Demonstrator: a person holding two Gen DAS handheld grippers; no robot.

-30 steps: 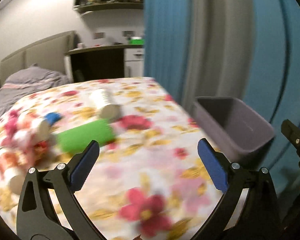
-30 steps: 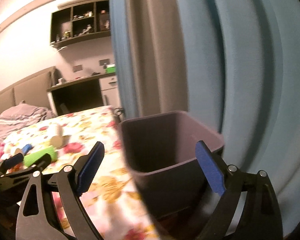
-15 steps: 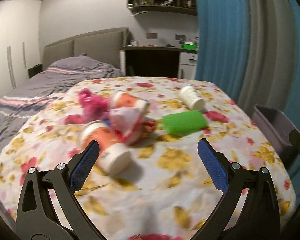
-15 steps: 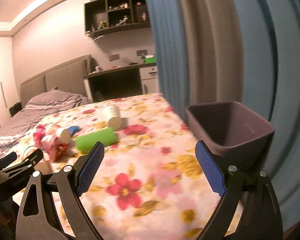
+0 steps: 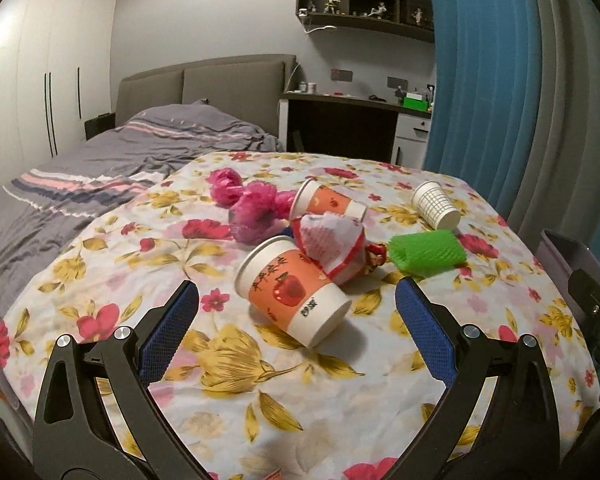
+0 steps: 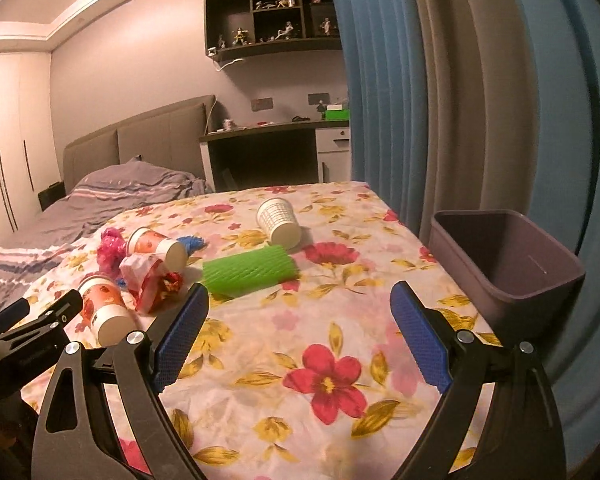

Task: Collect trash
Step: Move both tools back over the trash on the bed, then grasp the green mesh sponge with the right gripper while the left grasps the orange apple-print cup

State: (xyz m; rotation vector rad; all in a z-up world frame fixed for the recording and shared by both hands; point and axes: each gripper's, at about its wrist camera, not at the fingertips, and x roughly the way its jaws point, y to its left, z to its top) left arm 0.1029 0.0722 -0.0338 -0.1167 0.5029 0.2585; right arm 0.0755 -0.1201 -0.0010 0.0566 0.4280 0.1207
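Two grippers hover wide and empty: the left gripper before the nearest paper cup, the right gripper facing the purple bin at the bed's edge; a careless pinch could crush or roll the cup; the soft floral sheet may snag; a bedroom, blue curtain beside it.

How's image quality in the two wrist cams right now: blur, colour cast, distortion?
Left wrist view: sharp, neutral-cool white balance; the nearest paper cup casts a soft shadow on the floral cloth; fisheye bends the curtain and blacks out the corners. Right wrist view: also sharp, but a warm pink cast on the walls; the curtain bows strongly, and the bin interior is dark.
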